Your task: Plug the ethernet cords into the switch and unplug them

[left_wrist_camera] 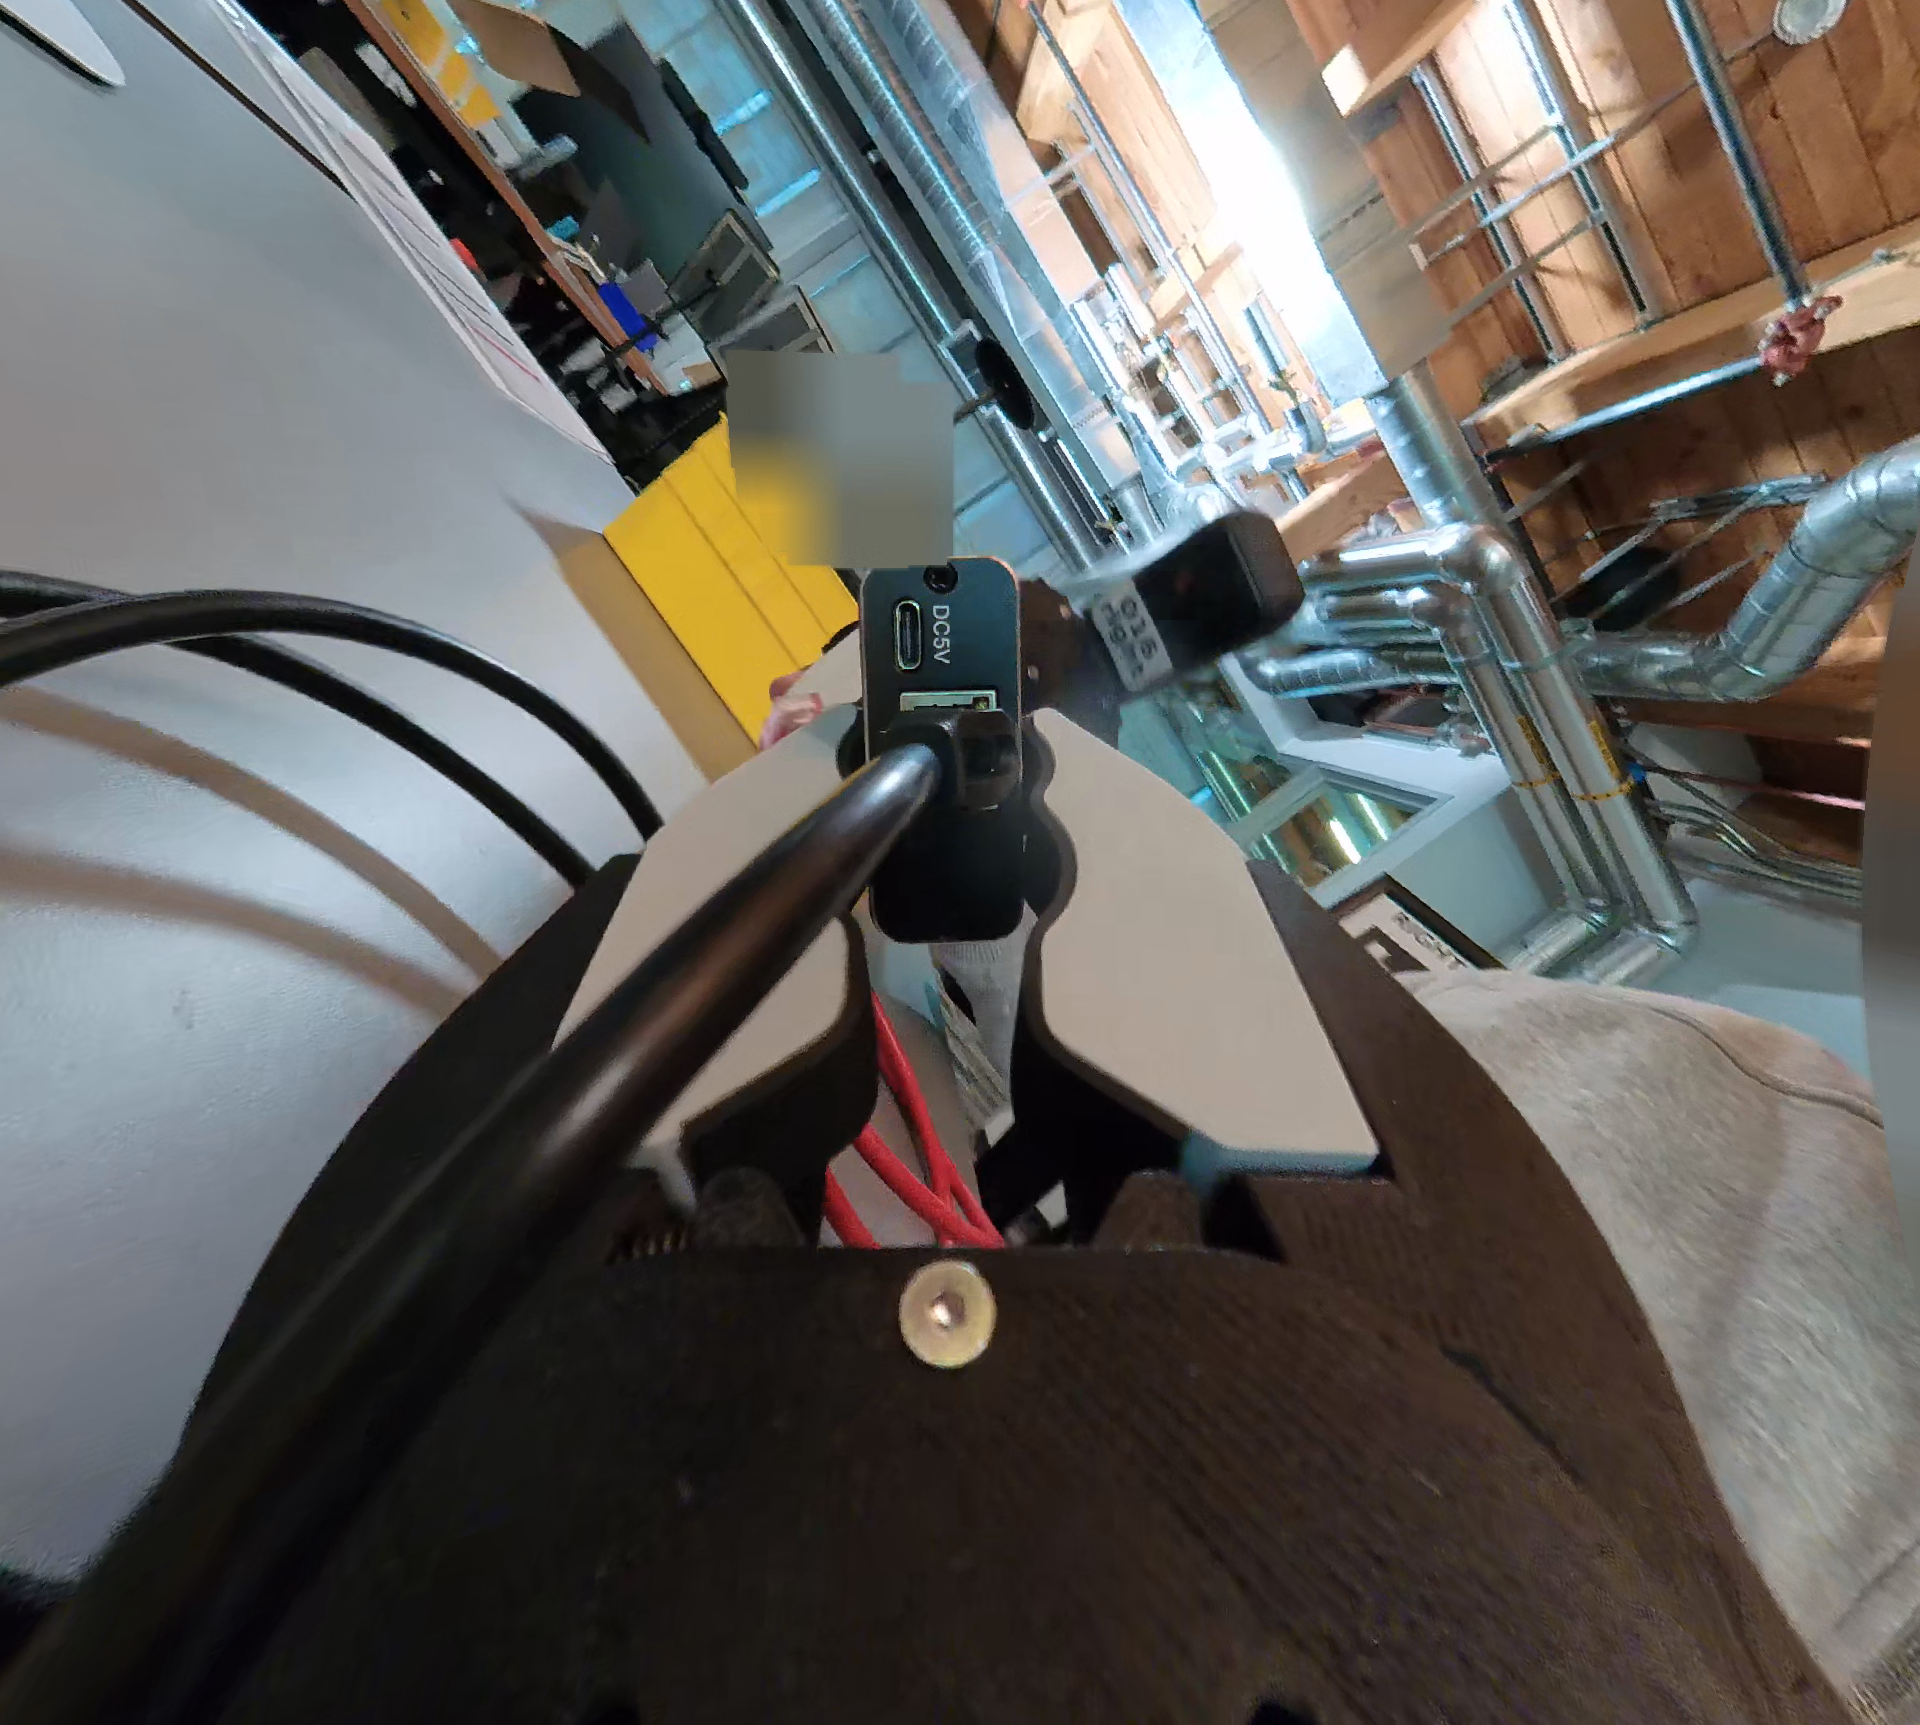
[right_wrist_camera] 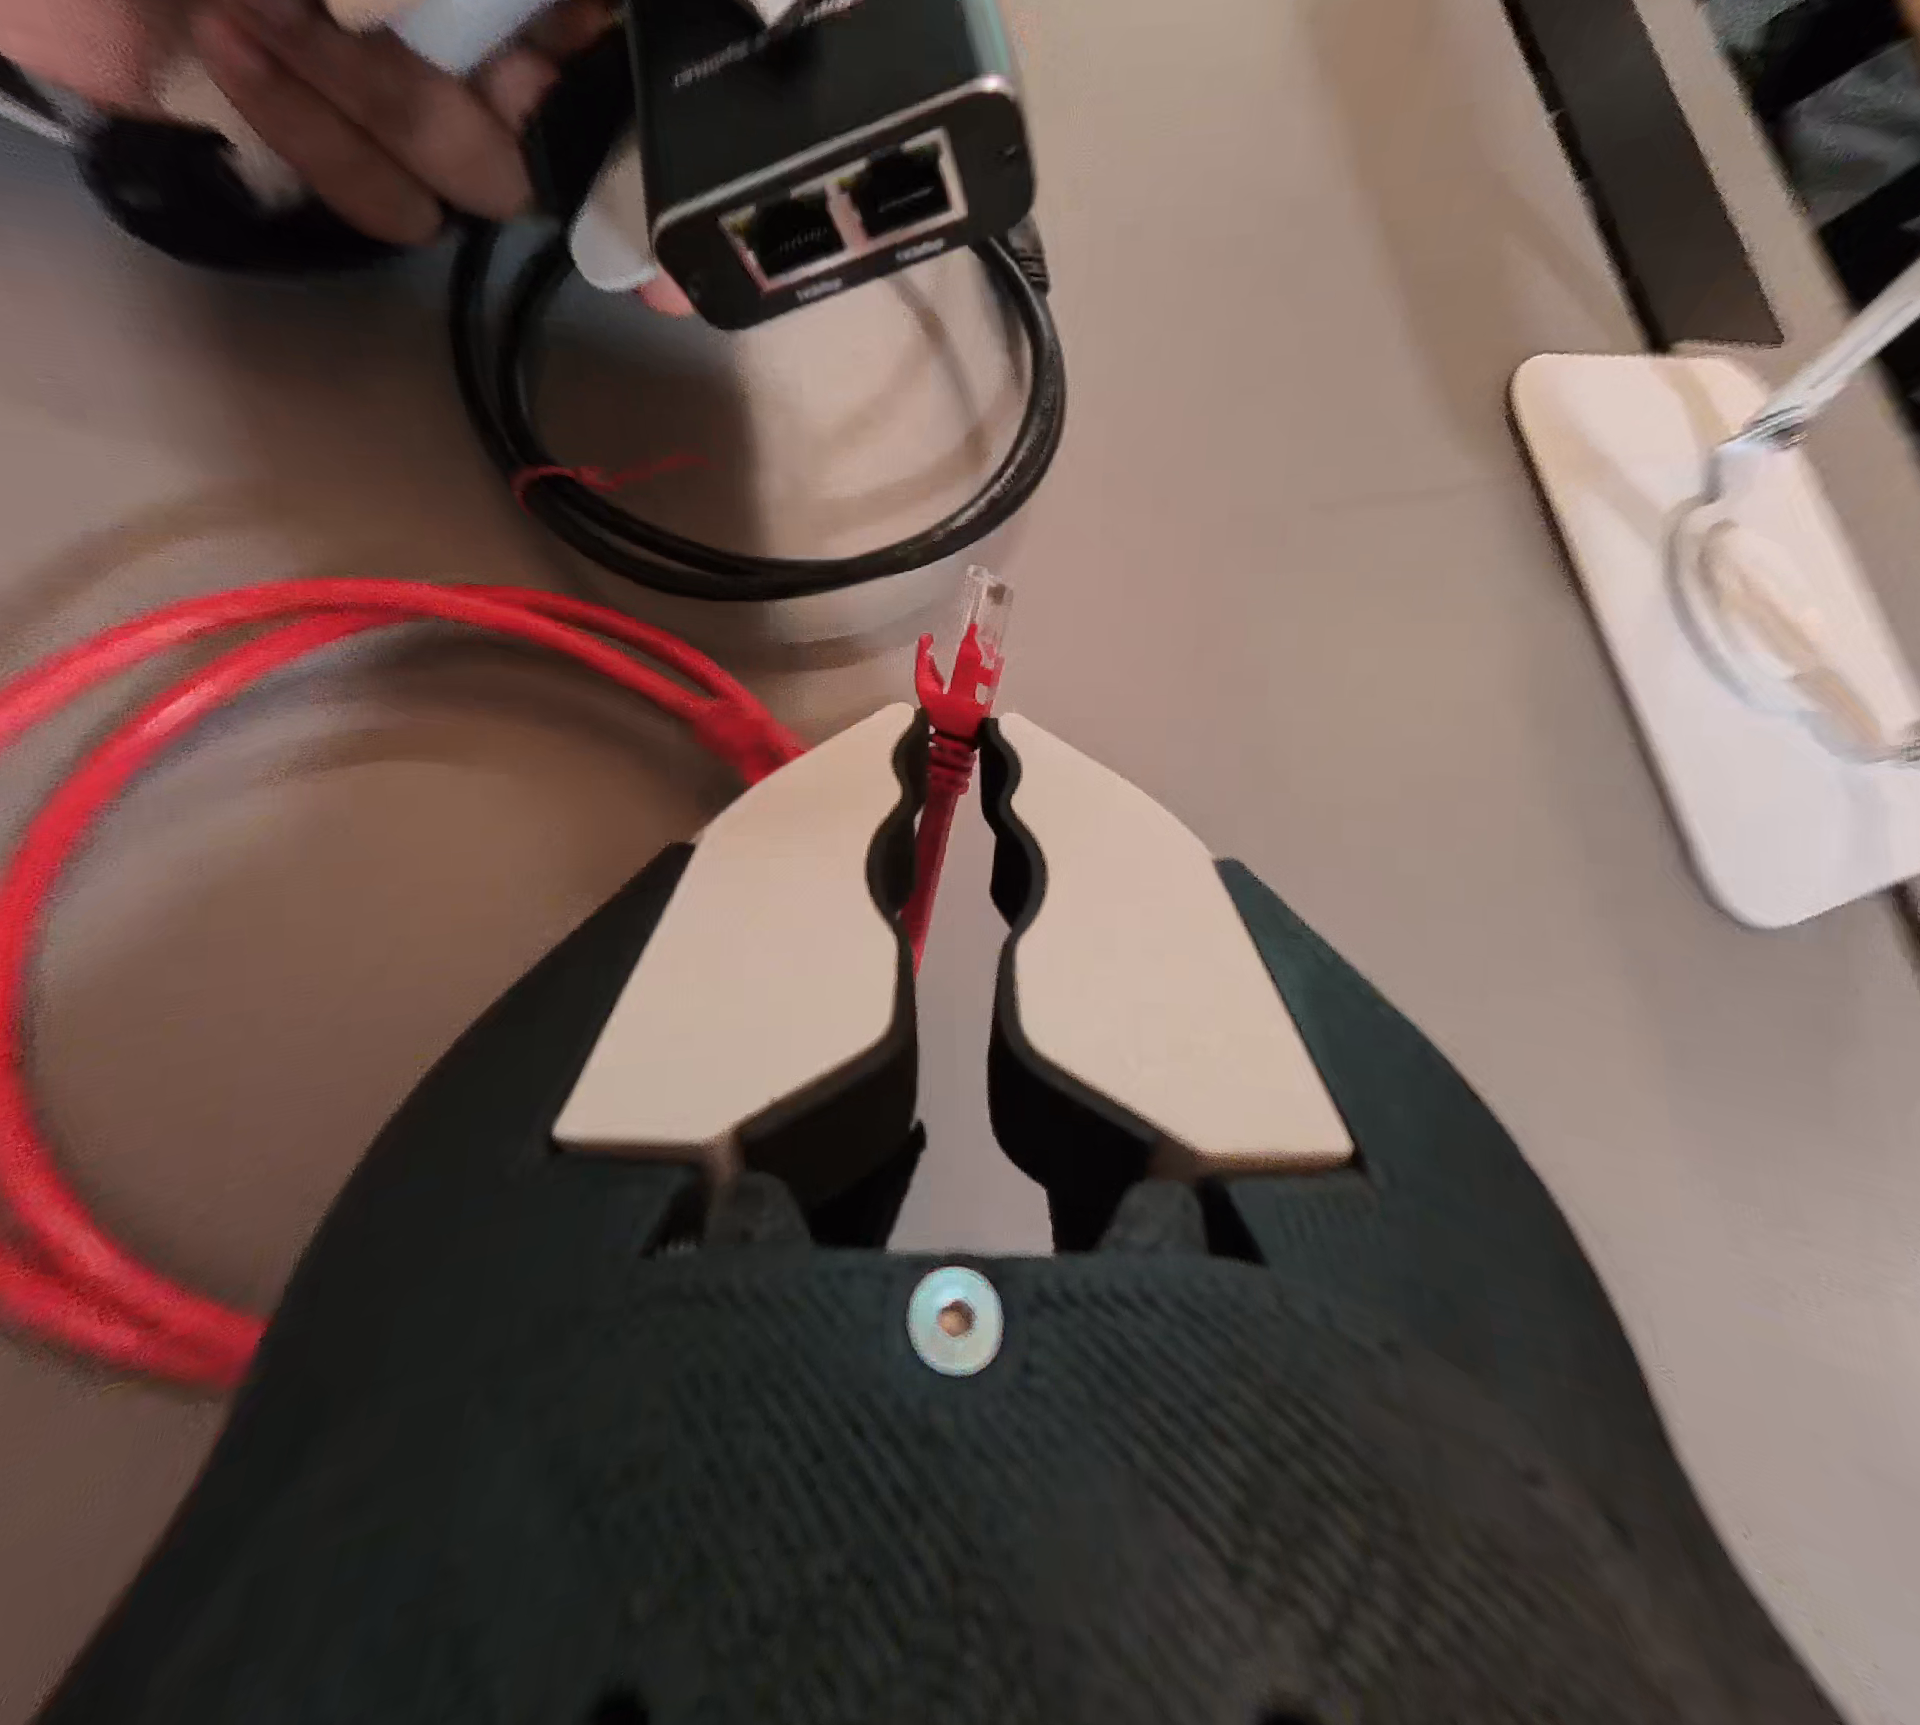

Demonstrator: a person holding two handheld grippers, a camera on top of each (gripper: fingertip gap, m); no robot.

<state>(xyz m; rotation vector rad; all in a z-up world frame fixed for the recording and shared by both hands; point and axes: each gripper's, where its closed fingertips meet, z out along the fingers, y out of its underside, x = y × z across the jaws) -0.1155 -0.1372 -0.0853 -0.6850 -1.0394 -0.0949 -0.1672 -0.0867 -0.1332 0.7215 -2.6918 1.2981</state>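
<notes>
My left tongs (left_wrist_camera: 940, 828) clamp the boxy black metal switch (right_wrist_camera: 831, 106) tilted above the bench (right_wrist_camera: 1247, 428), black cord (left_wrist_camera: 644, 979) plugged into its rear, while my right tongs (right_wrist_camera: 951, 740) pinch the red ethernet cord (right_wrist_camera: 312, 626) behind its clear plug (right_wrist_camera: 985, 605), aimed at two open ports.

Left wrist camera tilted up toward ceiling, close behind switch (left_wrist_camera: 940, 761). Right wrist camera looks down at table (right_wrist_camera: 1247, 532), near. Shared: switch (right_wrist_camera: 831, 117).
</notes>
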